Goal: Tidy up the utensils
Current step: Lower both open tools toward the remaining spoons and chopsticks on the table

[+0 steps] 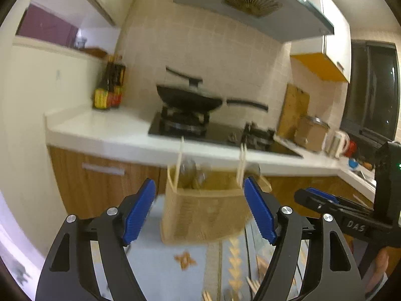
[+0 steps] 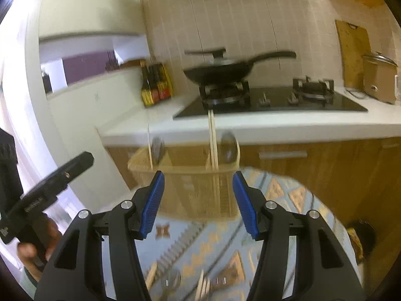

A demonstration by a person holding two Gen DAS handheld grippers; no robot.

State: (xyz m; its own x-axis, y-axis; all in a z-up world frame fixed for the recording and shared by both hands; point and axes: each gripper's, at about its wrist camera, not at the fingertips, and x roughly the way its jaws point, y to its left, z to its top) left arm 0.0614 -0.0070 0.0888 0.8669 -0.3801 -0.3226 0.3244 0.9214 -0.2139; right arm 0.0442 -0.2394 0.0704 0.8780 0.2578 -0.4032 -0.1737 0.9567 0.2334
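Left wrist view: the left claw (image 1: 200, 208) stood spread, nothing between its pads. Just beyond sat a woven utensil basket (image 1: 204, 213) on a patterned surface (image 1: 160, 263), chopsticks (image 1: 179, 163) upright inside. The right claw (image 2: 198, 200) was likewise spread, empty. Farther off, a wok (image 1: 189, 99) sat on the stove.

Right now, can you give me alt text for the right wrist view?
The right claw stands open with nothing in it, aimed at a wooden utensil holder with chopsticks standing in it. Behind are a white counter and a black wok on the stove.
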